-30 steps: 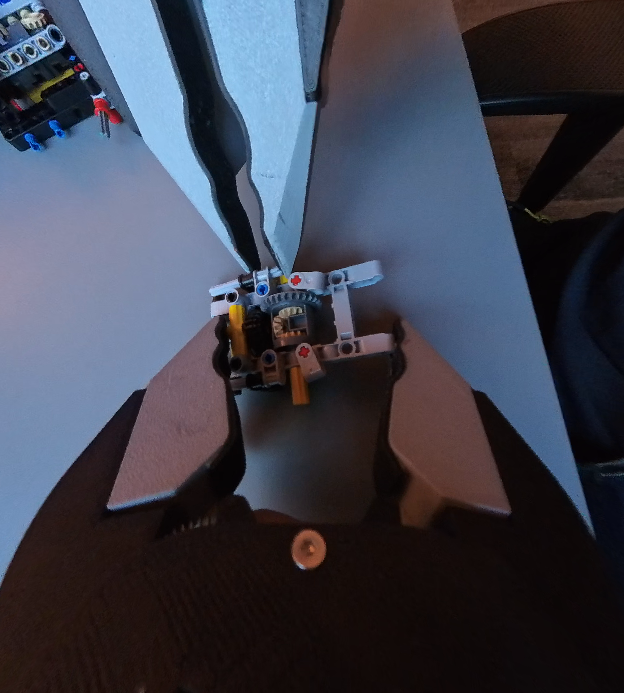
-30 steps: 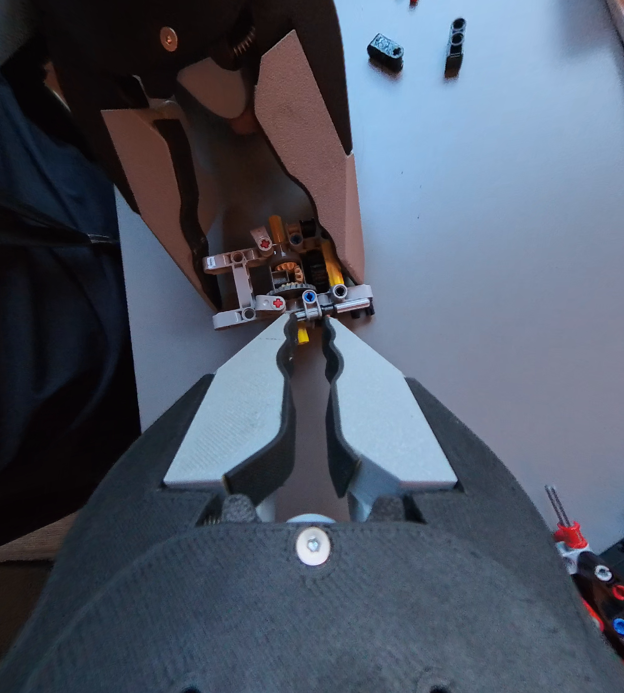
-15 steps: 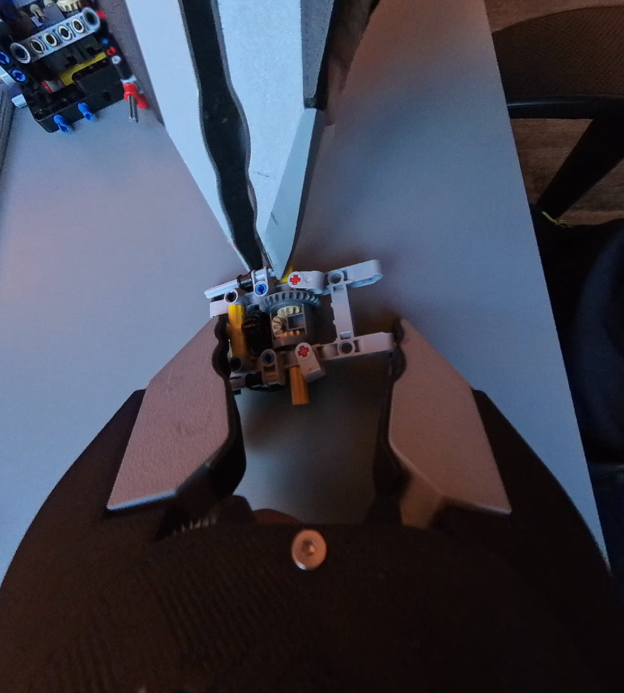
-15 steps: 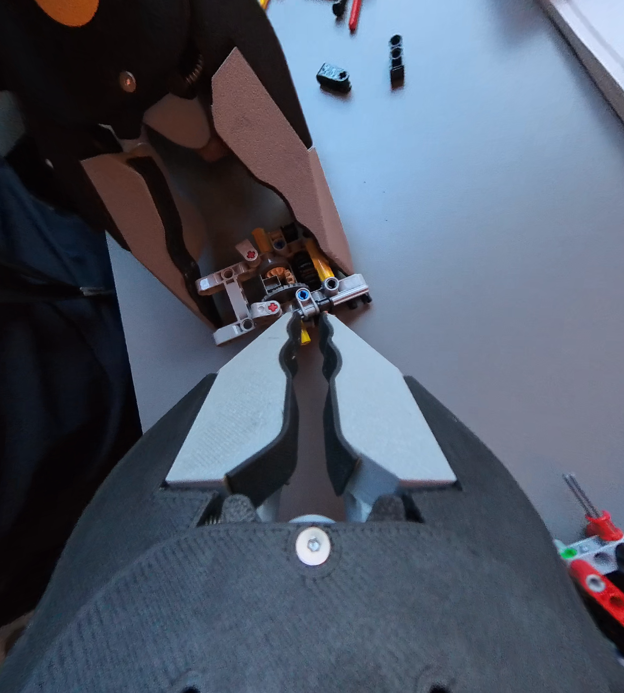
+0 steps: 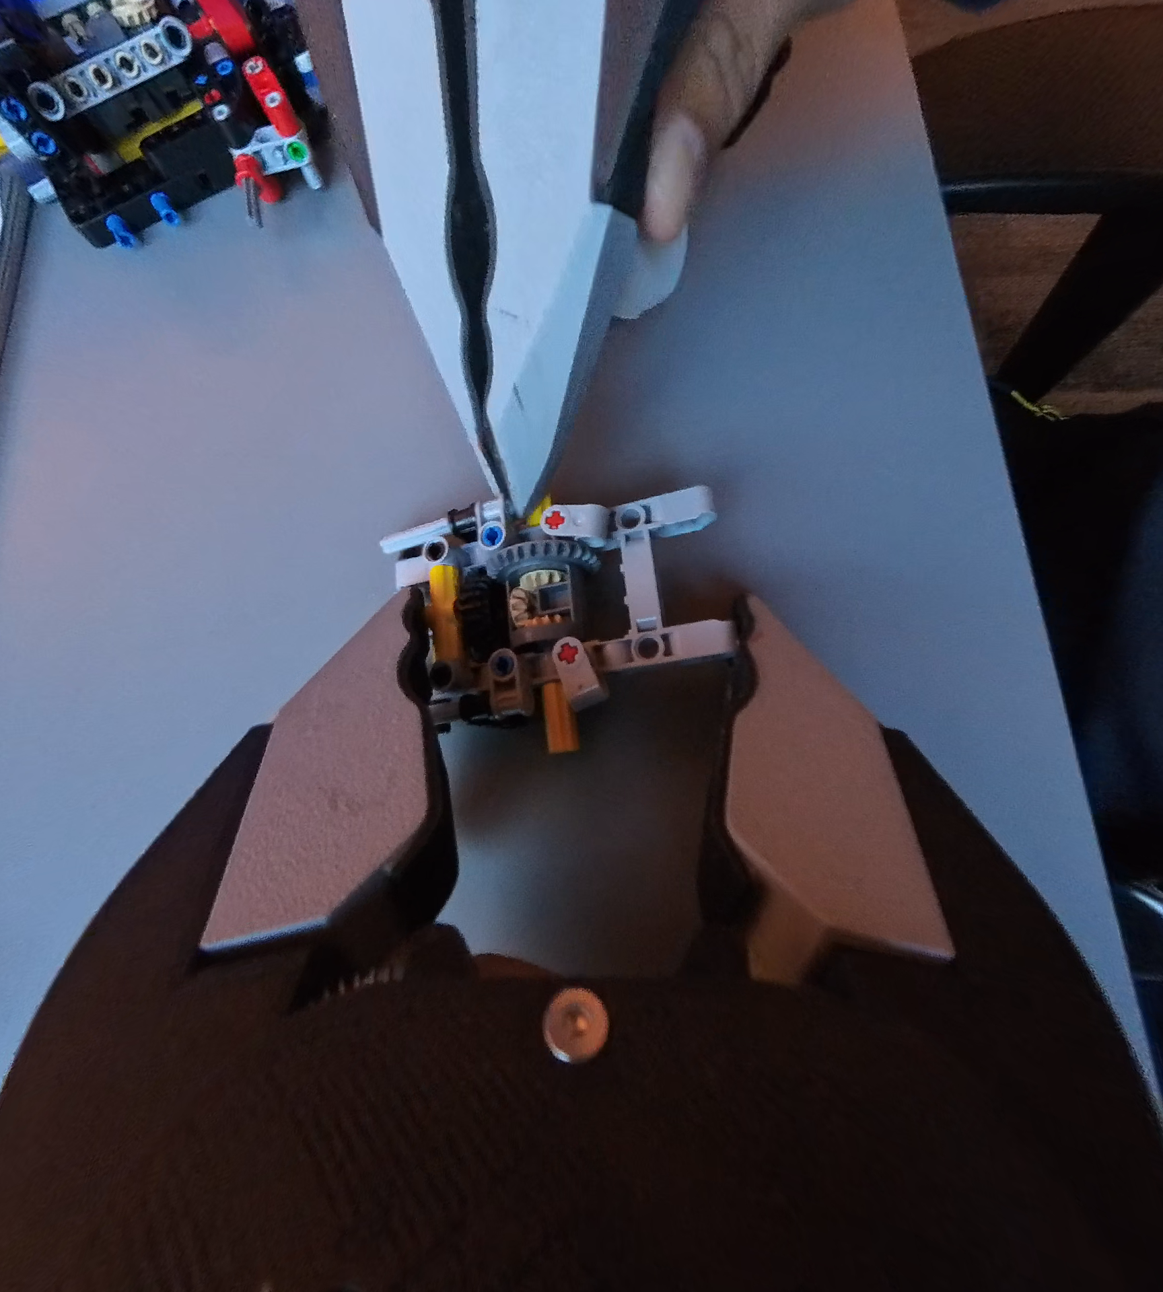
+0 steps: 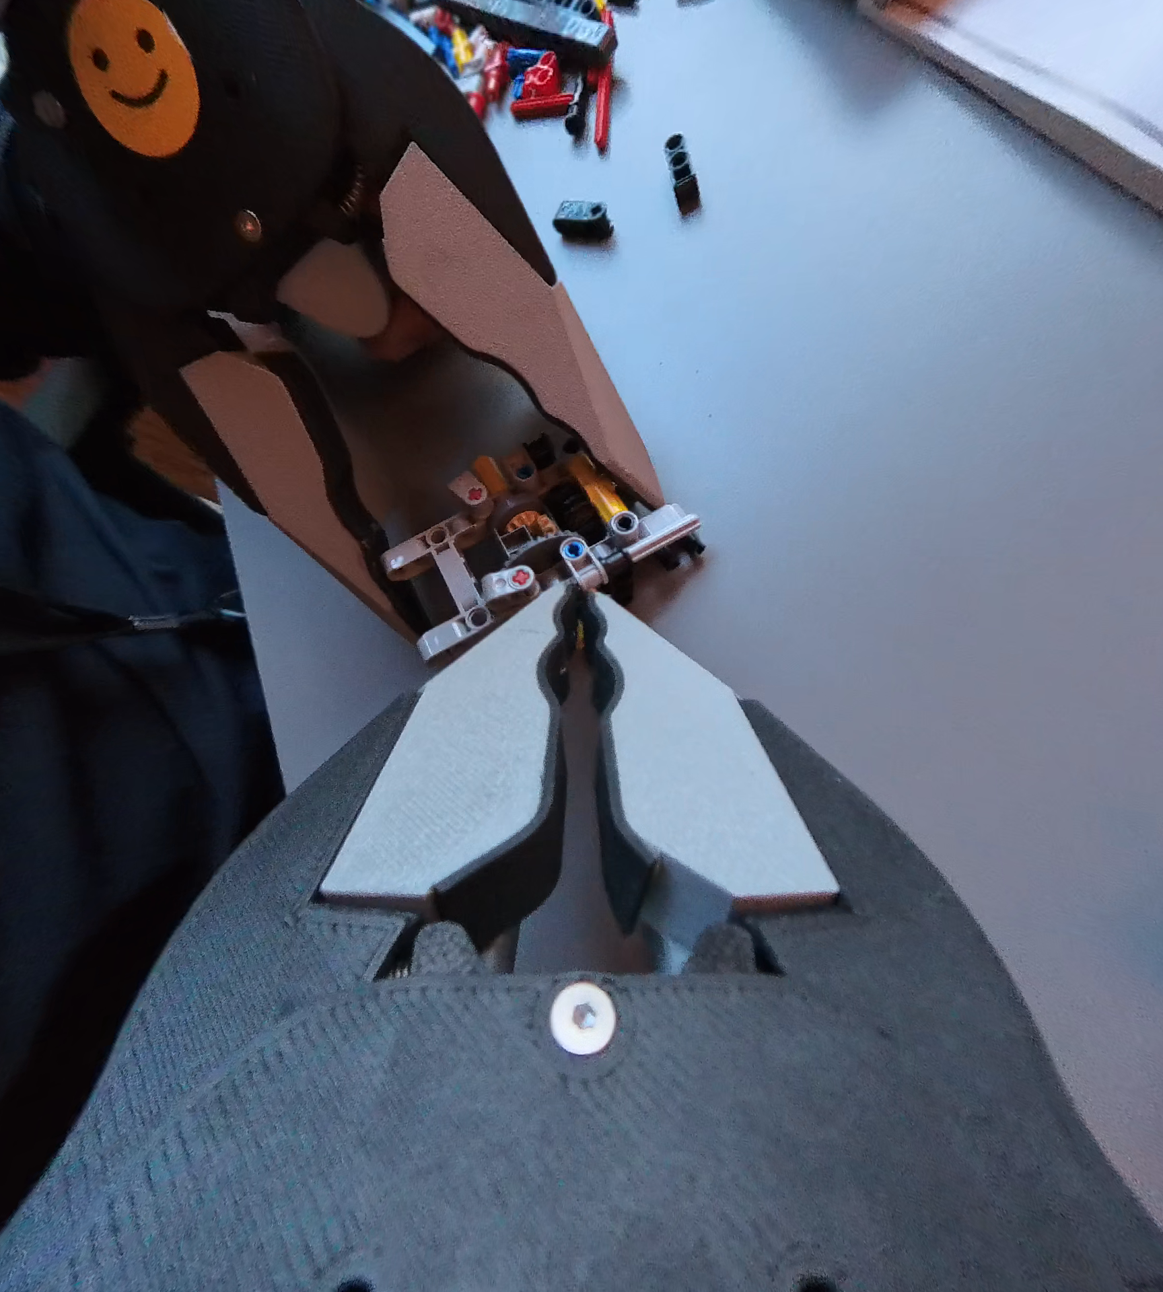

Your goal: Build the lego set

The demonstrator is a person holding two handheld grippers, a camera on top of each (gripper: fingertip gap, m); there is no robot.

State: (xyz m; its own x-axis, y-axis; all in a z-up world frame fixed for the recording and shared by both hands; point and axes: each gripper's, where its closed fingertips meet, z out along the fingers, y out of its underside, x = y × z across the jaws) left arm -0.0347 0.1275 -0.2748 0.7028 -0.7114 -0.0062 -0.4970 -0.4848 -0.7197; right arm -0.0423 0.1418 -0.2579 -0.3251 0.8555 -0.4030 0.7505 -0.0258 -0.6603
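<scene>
At the near edge of the grey table [image 5: 166, 447], the left wrist view shows the left gripper [image 5: 575, 647] spread wide, its pads pressing both ends of a small grey building-brick gear assembly with yellow axles [image 5: 544, 601]. The holding step seems in hand; steadiness matters next. In the right wrist view, the right gripper [image 6: 580, 607] is pinched closed on a yellow axle stub [image 6: 579, 633] at the assembly's edge; the stub itself is mostly hidden.
</scene>
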